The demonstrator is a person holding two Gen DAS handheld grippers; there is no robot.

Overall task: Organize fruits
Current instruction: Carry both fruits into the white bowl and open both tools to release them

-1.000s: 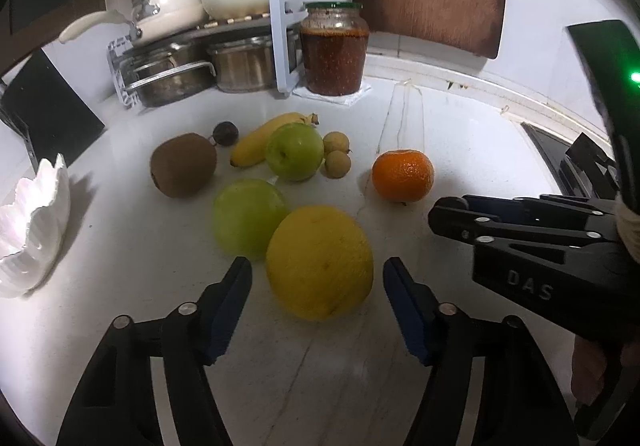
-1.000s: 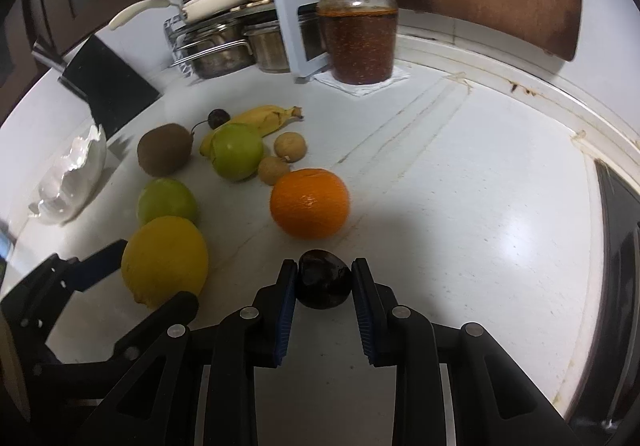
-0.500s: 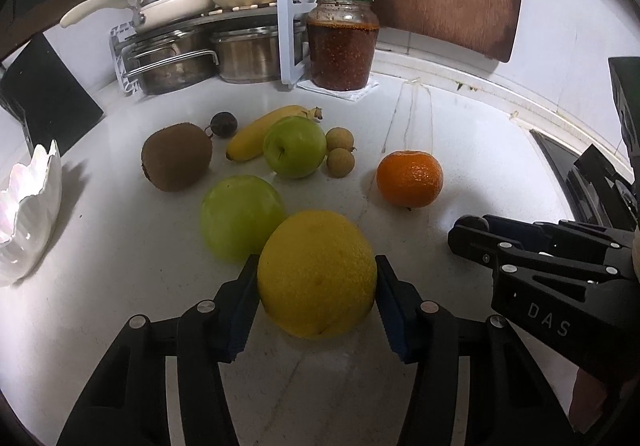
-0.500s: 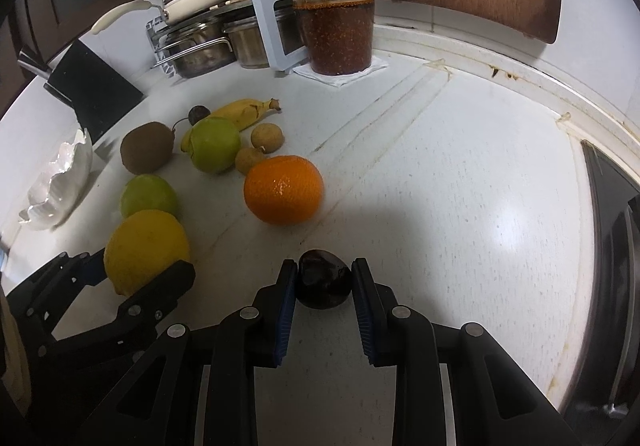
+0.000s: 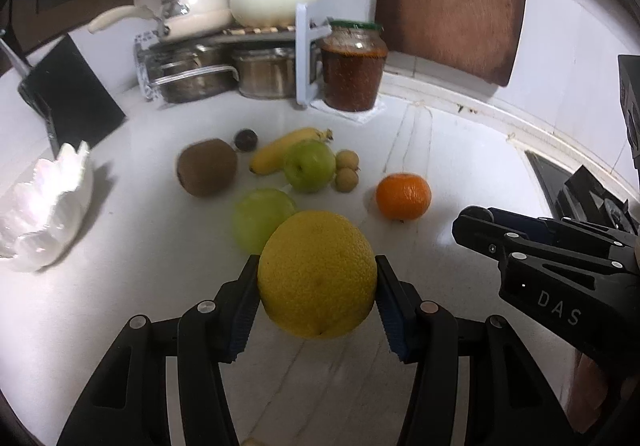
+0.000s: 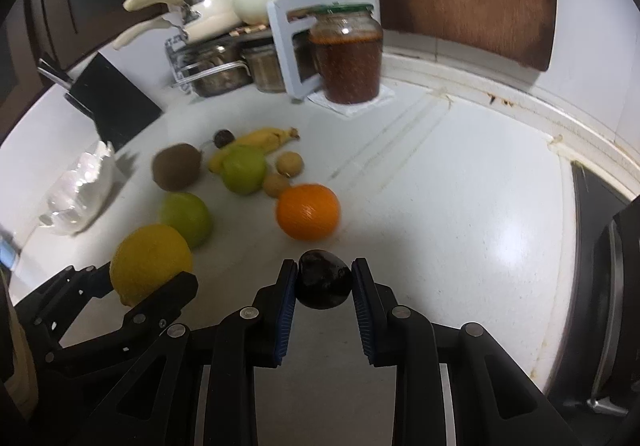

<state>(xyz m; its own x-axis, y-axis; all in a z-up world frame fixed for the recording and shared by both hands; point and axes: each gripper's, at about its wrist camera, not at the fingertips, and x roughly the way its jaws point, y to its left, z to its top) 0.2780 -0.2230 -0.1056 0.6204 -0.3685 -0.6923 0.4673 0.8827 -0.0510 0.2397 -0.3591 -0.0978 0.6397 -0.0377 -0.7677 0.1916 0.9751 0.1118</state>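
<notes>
My left gripper (image 5: 317,300) has just squeezed shut on the big yellow fruit (image 5: 317,274) low in the middle of the left view, one pad on each side so it cannot roll out. My right gripper (image 6: 324,290) is closed tight on a small dark fruit (image 6: 324,279), low in the middle of its view. I think both are held to go into the white bowl (image 5: 44,206) at the left edge, while the orange (image 5: 403,196) and the others wait on the counter (image 5: 460,150).

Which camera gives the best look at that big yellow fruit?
The left wrist view: the yellow fruit fills the middle, clamped between the left gripper pads. The right wrist view shows it only at the left edge, partly hidden by that gripper.
</notes>
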